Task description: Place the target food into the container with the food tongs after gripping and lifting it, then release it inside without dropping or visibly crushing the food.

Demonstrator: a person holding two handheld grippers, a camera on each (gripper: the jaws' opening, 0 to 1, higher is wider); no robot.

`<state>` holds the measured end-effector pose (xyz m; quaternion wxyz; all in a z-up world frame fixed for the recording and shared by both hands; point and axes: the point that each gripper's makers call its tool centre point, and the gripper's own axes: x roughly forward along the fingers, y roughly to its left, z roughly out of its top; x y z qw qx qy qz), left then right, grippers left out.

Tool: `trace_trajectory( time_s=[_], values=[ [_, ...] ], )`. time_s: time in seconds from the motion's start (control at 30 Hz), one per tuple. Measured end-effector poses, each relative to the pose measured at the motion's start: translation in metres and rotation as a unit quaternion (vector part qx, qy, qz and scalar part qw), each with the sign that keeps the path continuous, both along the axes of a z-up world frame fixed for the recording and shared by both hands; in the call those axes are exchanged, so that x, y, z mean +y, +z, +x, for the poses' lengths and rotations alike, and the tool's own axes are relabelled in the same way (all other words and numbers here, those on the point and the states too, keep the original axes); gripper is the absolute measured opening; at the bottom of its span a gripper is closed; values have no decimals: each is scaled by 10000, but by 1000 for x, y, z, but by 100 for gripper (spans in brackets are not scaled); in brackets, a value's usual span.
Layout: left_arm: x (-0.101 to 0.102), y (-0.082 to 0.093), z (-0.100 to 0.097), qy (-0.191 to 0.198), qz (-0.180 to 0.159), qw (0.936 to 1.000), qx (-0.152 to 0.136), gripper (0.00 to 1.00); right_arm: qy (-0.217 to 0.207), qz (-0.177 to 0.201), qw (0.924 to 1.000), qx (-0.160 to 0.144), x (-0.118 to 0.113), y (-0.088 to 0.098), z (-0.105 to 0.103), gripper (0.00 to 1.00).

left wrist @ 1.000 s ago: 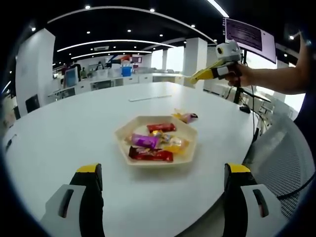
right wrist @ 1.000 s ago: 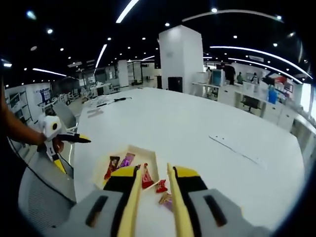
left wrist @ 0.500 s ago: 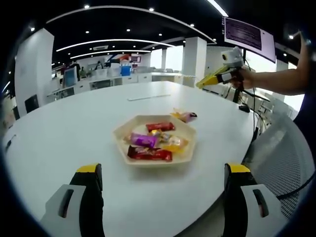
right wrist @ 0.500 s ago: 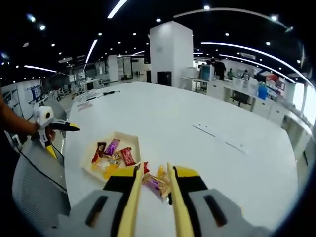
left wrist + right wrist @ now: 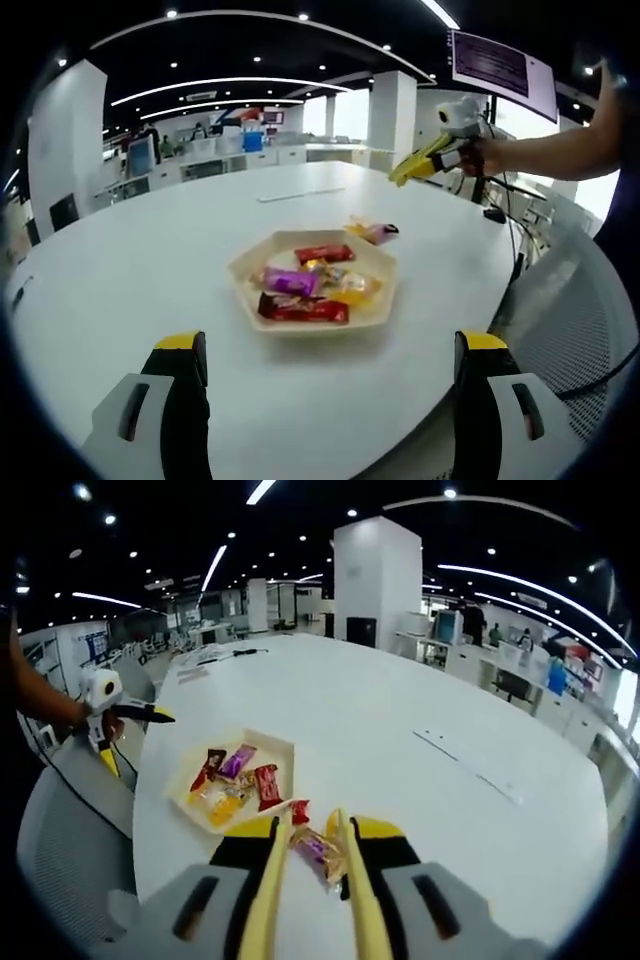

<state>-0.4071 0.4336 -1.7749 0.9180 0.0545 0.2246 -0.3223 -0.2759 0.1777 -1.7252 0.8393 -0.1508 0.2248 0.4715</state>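
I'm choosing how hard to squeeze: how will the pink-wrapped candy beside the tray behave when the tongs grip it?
The candy looks small, so probably light. Its glossy wrapper may slip between the narrow tongs. Its loose, crinkled wrapper ends would likely flop, so gripping the middle seems safer. It lies flat on the table, so it probably won't roll.

In the right gripper view, the yellow tongs (image 5: 308, 900) ran off the bottom edge, and their tips hid part of the loose sweets (image 5: 318, 848) on the table (image 5: 420, 770), so contact could not be told. Wrapper print on the sweets in the tray (image 5: 283, 751) was too small to read. The left gripper (image 5: 128, 716) looked tiny and its jaws were unclear.

In the left gripper view, both jaws were cut by the bottom edge. The wall screen (image 5: 500, 65) text was blurred. The right gripper (image 5: 430, 158) was small; its grip was unclear.
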Motion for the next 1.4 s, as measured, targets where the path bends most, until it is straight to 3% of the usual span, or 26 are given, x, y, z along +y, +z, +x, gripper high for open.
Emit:
trace_trajectory(
  time_s=[0.47, 0.93, 1.03, 1.1, 1.2, 1.4],
  values=[
    [1, -2, -2, 46, 71, 10000, 42, 100, 391, -311, 9984, 277, 4, -45, 15, 27],
    [2, -4, -1, 71, 49, 9999, 90, 100, 854, -990, 9909, 315, 9, -78, 21, 28],
    [1, -4, -1, 40, 58, 9999, 103, 100, 913, -1096, 9888, 442, 10, -87, 17, 28],
    [1, -5, -1, 35, 47, 9999, 110, 100, 889, -1198, 9879, 425, 10, -90, 15, 28],
    [1, -5, -1, 20, 53, 9999, 106, 100, 769, -1024, 9899, 606, 13, -89, 4, 28],
    [3, -2, 0, 72, -2, 10000, 61, 100, 880, -1232, 9874, 453, 18, -90, 0, 28]
  ],
)
